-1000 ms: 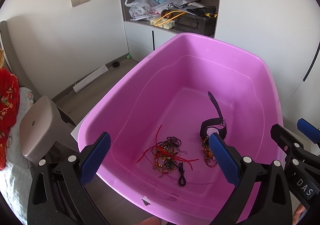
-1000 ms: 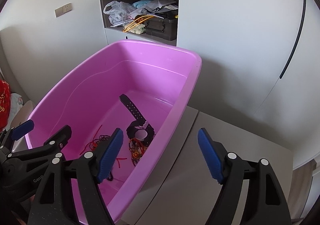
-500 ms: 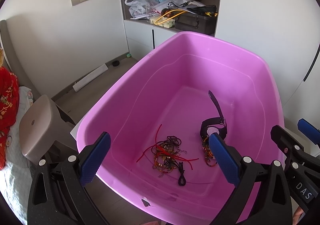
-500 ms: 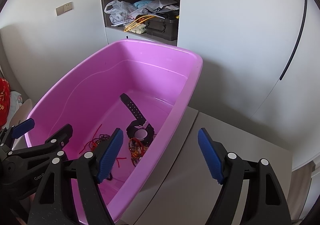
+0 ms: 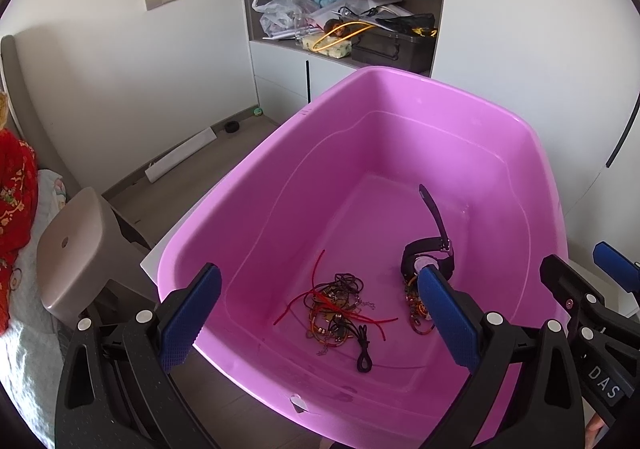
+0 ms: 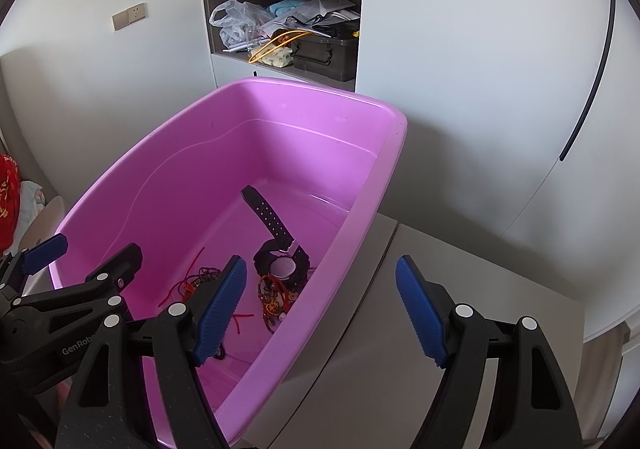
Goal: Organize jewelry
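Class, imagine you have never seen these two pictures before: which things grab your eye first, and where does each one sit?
The big pink tub fills the middle of both views. On its floor a black watch stands with its strap raised beside a tangle of red and black cords. In front, the left gripper and right gripper hang open and empty above the tub's near edge.

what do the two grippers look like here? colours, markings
Both match: black plastic frames with triangular cutouts, white round rivets at the pivots, and blue ribbed pads on the fingers. The left gripper shows partial white "GenRob" lettering in the right wrist view; the right gripper shows "DAS" in the left wrist view. No cables visible.
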`<state>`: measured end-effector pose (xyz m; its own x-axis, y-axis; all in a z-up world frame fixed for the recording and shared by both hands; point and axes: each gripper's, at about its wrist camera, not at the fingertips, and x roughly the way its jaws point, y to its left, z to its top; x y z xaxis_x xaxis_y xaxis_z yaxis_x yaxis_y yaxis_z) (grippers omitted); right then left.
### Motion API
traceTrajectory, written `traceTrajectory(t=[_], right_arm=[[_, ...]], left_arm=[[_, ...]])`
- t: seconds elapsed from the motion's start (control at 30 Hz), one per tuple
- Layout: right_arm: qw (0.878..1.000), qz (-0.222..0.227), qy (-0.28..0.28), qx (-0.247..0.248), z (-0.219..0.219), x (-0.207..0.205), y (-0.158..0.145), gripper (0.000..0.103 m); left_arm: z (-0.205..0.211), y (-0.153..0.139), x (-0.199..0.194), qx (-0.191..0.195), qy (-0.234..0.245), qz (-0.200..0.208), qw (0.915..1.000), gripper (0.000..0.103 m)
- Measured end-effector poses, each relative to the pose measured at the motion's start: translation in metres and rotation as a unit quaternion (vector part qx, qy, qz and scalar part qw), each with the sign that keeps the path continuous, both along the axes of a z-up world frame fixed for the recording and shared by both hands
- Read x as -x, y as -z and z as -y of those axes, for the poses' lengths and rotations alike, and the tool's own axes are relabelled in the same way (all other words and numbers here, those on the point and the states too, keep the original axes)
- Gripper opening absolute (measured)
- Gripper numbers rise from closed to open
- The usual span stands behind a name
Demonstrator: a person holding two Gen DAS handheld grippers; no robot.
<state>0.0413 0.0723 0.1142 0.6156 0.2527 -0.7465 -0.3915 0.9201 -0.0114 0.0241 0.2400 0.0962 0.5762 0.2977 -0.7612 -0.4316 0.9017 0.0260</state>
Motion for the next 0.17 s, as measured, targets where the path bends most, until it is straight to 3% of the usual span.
traceTrajectory(t=[0.17], right_arm=[[1.000, 0.000, 0.000, 0.000, 0.0001, 0.0002, 0.0001, 0.074]], left_arm=[[0.0030, 0.0016, -0.0014, 0.003, -0.002, -0.002, 1.0000, 0.097]])
